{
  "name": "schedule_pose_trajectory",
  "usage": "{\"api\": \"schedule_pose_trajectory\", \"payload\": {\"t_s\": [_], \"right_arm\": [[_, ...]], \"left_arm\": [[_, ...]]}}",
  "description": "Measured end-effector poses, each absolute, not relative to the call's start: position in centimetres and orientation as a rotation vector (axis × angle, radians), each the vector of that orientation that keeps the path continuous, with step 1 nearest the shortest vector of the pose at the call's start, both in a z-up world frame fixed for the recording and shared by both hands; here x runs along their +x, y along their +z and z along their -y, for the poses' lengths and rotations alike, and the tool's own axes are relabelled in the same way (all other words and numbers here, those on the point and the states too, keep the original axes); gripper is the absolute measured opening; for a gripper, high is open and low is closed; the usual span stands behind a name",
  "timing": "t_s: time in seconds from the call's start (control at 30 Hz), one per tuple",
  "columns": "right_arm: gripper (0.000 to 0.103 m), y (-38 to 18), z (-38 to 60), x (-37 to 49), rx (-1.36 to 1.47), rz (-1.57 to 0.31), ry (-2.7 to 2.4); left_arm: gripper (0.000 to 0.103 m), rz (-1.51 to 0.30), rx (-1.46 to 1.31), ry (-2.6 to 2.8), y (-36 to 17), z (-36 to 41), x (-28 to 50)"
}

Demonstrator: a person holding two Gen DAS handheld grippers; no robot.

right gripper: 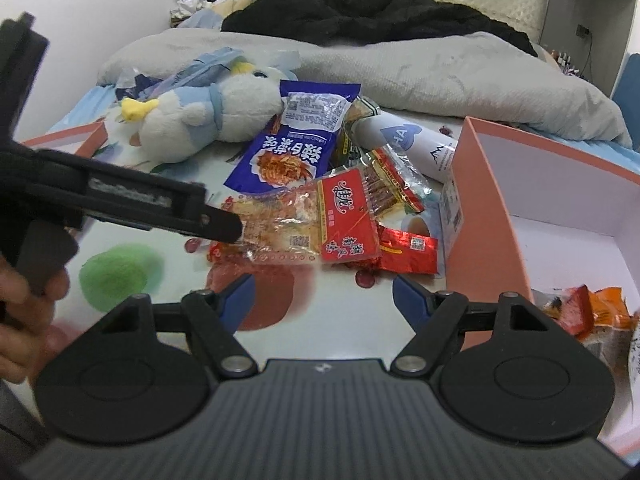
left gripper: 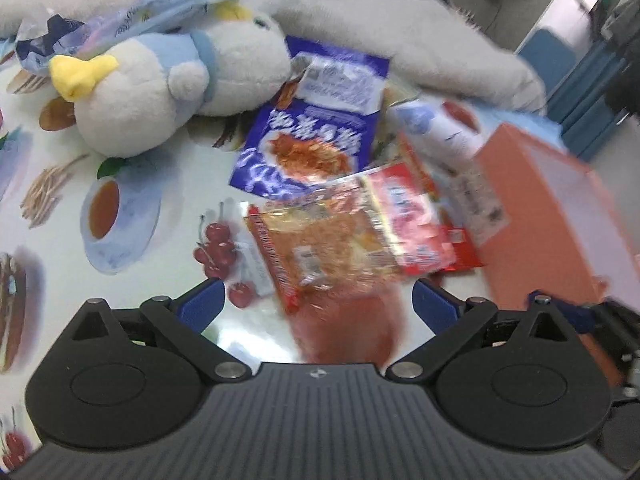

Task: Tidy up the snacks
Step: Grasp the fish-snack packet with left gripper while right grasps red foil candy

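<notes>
A pile of snack packets lies on the printed tablecloth: a clear orange packet (left gripper: 332,248) (right gripper: 280,228), a red packet (left gripper: 416,220) (right gripper: 348,216), a blue packet (left gripper: 312,136) (right gripper: 292,148) and a small red foil one (right gripper: 408,252). My left gripper (left gripper: 318,304) is open, its blue fingertips straddling the near end of the orange packet. In the right wrist view the left gripper (right gripper: 224,226) reaches in from the left, its tip at that packet's left edge. My right gripper (right gripper: 324,300) is open and empty, just short of the pile. An orange box (right gripper: 492,216) (left gripper: 560,216) on the right holds some snacks (right gripper: 588,312).
A white and blue plush toy (left gripper: 168,92) (right gripper: 208,112) lies behind the pile with a plastic bag (left gripper: 120,20) on it. A white bottle (right gripper: 412,144) lies beside the box. A grey duvet (right gripper: 440,76) and black clothes (right gripper: 360,12) are behind. A box lid (right gripper: 76,140) sits far left.
</notes>
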State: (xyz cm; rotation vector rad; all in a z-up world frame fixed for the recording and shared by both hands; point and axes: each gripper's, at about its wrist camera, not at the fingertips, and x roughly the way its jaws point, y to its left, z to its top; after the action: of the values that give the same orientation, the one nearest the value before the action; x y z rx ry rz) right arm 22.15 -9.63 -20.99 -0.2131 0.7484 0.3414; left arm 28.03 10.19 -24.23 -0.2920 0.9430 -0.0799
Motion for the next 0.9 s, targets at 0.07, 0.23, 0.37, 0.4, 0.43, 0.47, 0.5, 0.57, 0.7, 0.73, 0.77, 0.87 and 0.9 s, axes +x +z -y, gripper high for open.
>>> {"api": "schedule_pose_trajectory", "payload": {"t_s": [0.07, 0.23, 0.37, 0.4, 0.43, 0.47, 0.5, 0.57, 0.7, 0.73, 0.77, 0.87, 0.9], "right_arm": [[0.077, -21.3, 9.5, 22.9, -0.216, -0.752, 0.339], [0.077, -22.2, 9.7, 24.4, -0.204, -0.771, 0.326], [0.077, -22.6, 9.8, 25.2, -0.202, -0.78, 0.316], [0.077, -22.7, 9.9, 25.4, -0.201, -0.781, 0.314], [0.077, -22.8, 9.9, 25.5, -0.2, -0.782, 0.31], [0.077, -22.8, 9.9, 25.6, -0.198, -0.782, 0.308], [0.077, -22.9, 10.0, 25.8, -0.197, -0.781, 0.305], [0.077, -23.1, 10.0, 26.2, -0.196, -0.779, 0.299], [0.077, -23.2, 9.8, 27.1, -0.196, -0.763, 0.297], [0.077, -23.3, 9.7, 27.4, -0.199, -0.761, 0.296], [0.077, -23.4, 9.6, 27.7, -0.199, -0.76, 0.295], [0.074, -23.3, 9.4, 28.3, -0.193, -0.752, 0.294], [0.073, -23.3, 9.3, 28.4, -0.192, -0.749, 0.294]], "left_arm": [[0.098, -0.961, -0.266, -0.077, -25.1, -9.9, 29.0], [0.09, -0.979, -0.274, -0.079, -26.9, -9.9, 30.8], [0.081, -0.978, -0.244, -0.069, -27.7, -9.4, 31.5], [0.079, -0.98, -0.224, -0.065, -27.7, -9.2, 31.7], [0.075, -0.981, -0.201, -0.05, -27.7, -9.0, 31.8], [0.071, -0.982, -0.181, -0.034, -27.7, -8.9, 32.0], [0.069, -0.981, -0.158, -0.02, -27.7, -8.8, 32.1], [0.062, -0.977, -0.127, 0.004, -27.7, -8.8, 32.2], [0.053, -0.972, -0.124, 0.014, -27.6, -9.5, 32.1], [0.051, -0.97, -0.127, 0.018, -27.6, -9.7, 32.0], [0.05, -0.969, -0.133, 0.021, -27.5, -9.9, 31.8], [0.048, -0.964, -0.139, 0.04, -27.4, -10.6, 31.3], [0.048, -0.961, -0.14, 0.045, -27.4, -10.9, 31.1]]}}
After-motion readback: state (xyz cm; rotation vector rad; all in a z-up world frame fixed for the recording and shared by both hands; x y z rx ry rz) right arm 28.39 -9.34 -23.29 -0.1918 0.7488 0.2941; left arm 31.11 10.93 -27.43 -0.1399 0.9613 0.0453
